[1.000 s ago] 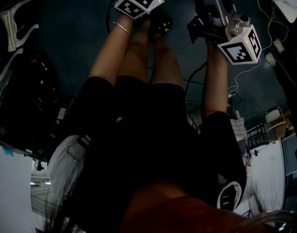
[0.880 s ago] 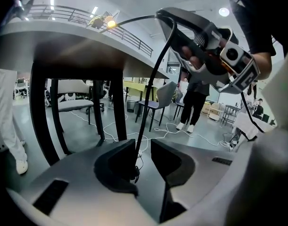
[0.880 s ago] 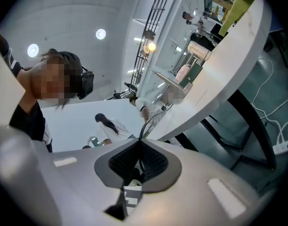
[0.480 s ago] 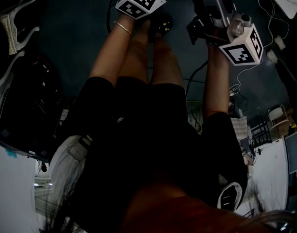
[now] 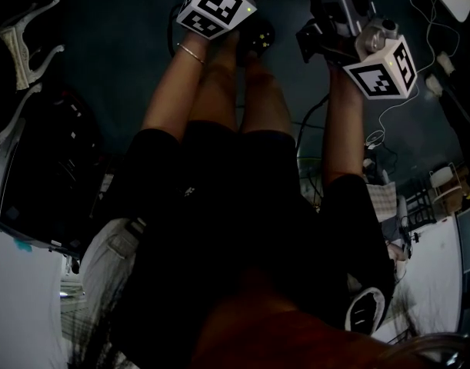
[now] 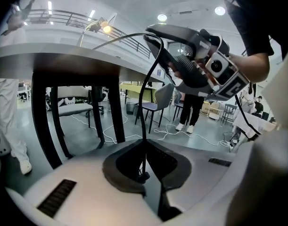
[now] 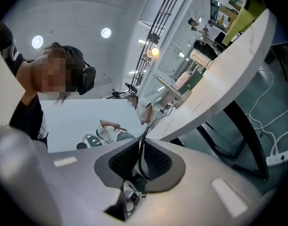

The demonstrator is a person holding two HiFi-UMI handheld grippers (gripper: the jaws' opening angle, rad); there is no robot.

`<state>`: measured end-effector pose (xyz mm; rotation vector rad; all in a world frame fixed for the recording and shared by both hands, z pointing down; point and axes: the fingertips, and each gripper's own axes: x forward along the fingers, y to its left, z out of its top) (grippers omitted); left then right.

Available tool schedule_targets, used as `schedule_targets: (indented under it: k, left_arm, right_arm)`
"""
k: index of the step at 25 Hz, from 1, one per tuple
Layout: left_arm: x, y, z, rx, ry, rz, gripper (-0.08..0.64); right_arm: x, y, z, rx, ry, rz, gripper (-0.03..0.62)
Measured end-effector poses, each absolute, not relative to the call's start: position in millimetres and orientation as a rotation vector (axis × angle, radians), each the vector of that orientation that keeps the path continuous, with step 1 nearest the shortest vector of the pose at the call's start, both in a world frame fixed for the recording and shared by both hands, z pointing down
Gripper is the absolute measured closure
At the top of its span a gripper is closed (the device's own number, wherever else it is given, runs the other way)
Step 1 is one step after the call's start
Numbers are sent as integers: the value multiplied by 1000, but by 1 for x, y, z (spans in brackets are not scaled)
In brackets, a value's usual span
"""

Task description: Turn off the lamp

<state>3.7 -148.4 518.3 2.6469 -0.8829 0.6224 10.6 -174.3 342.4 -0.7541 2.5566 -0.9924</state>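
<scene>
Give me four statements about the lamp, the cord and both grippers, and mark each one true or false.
1. The lamp is lit. True.
2. The left gripper is wide open and empty. False: its jaws are closed on a thin black cord.
3. The right gripper also pinches the cord. True.
4. The lamp stands on the floor. False: it shows above the top of the table.

White surface stands on dark legs. Grey floor lies beneath the surface. A white cable lies loose on the floor beyond the surface's legs. A chair stands past the surface, near the cable.
</scene>
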Motion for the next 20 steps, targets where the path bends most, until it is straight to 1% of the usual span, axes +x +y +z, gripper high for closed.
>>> schedule_targets:
  k: [8,14,20]
  left_arm:
    - [2,-131,508,2606,-856,560,537]
    - [1,-125,493,2601,-844,493,537]
    - [1,-121,474,2631,-809,446,538]
  right_arm:
    - [21,-175,345,-828,2621,-879,533]
    - [42,-171,348,-886,2630,-822,528]
    - [69,-160,378,-993,2657,-846,528]
